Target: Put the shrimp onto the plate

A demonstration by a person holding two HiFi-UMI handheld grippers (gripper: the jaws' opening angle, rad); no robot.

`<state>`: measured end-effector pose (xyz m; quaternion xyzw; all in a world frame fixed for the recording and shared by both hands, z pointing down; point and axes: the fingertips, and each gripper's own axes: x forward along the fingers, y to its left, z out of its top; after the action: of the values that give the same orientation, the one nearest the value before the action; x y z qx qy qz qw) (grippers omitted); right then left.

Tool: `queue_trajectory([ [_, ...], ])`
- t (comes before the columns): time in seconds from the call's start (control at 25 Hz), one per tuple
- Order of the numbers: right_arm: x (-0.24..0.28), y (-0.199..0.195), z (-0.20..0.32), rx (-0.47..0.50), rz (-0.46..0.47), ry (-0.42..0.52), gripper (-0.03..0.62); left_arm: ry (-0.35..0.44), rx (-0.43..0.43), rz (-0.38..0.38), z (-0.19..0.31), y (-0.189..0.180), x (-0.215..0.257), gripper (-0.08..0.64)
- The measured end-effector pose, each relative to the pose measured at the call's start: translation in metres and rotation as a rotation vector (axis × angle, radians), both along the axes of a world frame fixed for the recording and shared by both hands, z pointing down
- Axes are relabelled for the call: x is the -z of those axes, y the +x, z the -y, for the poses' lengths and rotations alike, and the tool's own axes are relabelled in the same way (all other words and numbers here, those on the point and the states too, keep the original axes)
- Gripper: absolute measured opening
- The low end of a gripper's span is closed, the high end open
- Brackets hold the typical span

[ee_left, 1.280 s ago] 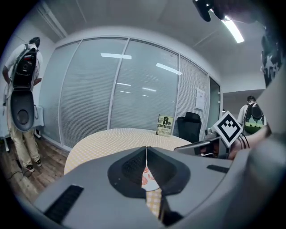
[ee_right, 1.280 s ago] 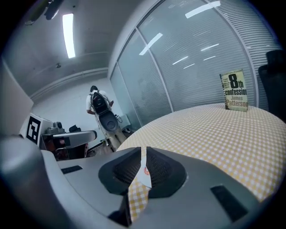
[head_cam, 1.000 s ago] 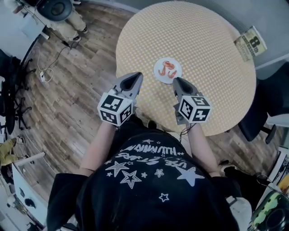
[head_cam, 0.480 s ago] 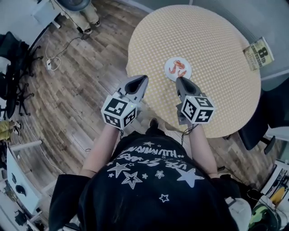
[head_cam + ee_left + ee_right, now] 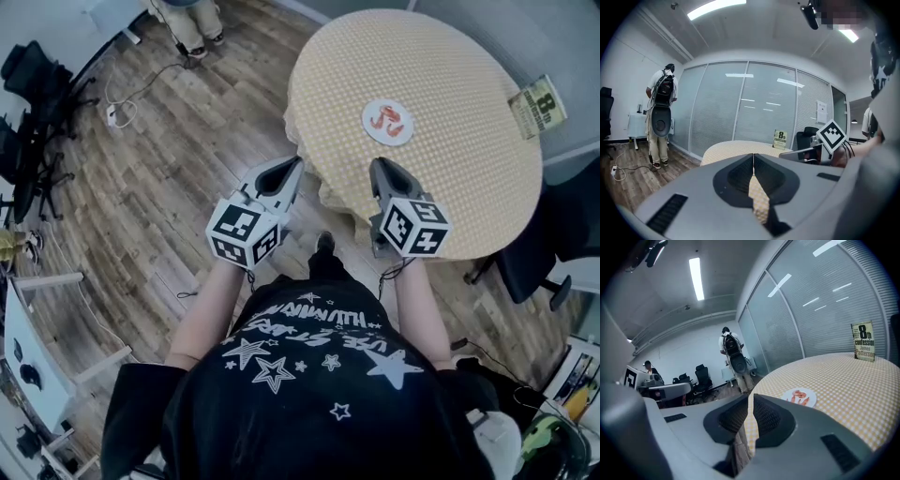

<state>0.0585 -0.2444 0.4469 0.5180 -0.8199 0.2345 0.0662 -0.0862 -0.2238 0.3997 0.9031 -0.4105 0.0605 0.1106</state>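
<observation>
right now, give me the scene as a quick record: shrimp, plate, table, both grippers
shrimp: lying on the plate
plate: white, round, on the table
table: round, yellow checked cloth; a book at its edge
left gripper: jaws together, empty, beside the table's near edge
right gripper: jaws together, empty, short of the plate
task state: looks done

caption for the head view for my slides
Left gripper and right gripper shut, empty; orange shrimp on small white plate on round yellow checked table.

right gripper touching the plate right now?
Apart. In the head view, bare tablecloth lies between the right gripper and the plate; the right gripper view shows the plate well ahead of its shut jaws.
</observation>
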Motion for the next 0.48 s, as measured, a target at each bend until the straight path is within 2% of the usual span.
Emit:
queue_trajectory([
  [0.24, 0.019, -0.022, -0.062, -0.001, -0.012, 0.045, 0.051, 0.028, -0.018, -0.017, -0.059, -0.018, 0.015, 0.009],
  [0.48, 0.019, -0.035, -0.136, -0.024, -0.020, 0.042, 0.051, 0.027, -0.046, -0.024, -0.124, -0.032, 0.014, 0.009],
])
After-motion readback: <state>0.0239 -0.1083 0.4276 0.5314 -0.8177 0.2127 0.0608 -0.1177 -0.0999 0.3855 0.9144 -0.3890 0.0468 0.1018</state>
